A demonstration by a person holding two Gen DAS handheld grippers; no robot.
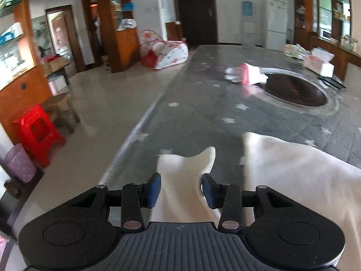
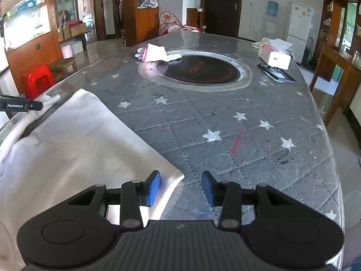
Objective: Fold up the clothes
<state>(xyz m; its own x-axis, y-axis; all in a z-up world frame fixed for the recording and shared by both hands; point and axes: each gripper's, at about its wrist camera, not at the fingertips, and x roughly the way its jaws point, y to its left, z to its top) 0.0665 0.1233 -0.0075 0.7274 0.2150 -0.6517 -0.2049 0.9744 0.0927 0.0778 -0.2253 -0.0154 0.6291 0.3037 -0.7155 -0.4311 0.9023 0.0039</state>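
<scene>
My left tongs (image 1: 181, 189) stand part open with a loose flap of the white garment (image 1: 293, 180) lying between the blue pads, and I cannot see either pad pressing on it; my right tongs (image 2: 181, 188) are likewise part open, the left pad over the garment's near corner and the right pad over bare table (image 2: 225, 117), gripping nothing. The garment itself lies at the near edge of the table, spread toward my left side, with a bunched fold trailing close to that edge. My worry is that if I close now the left tongs will catch only that thin flap, so the cloth slides out or drags crooked; the right, sitting half off the corner, could pinch air or a single layer and leave the fold skewed. The cloth near the edge might also slip off the glossy top. The table is long, covered in a grey quilted sheet with silver stars under a shiny layer, with a round dark hotplate (image 2: 198, 70) set in it, a small pink and white cloth bundle (image 2: 155, 53) beside its rim, and a tissue box (image 2: 275, 55) farther off. Around stand wooden cabinets, a red stool (image 1: 38, 133), a white fridge (image 2: 300, 22) and a dark door (image 1: 195, 9).
</scene>
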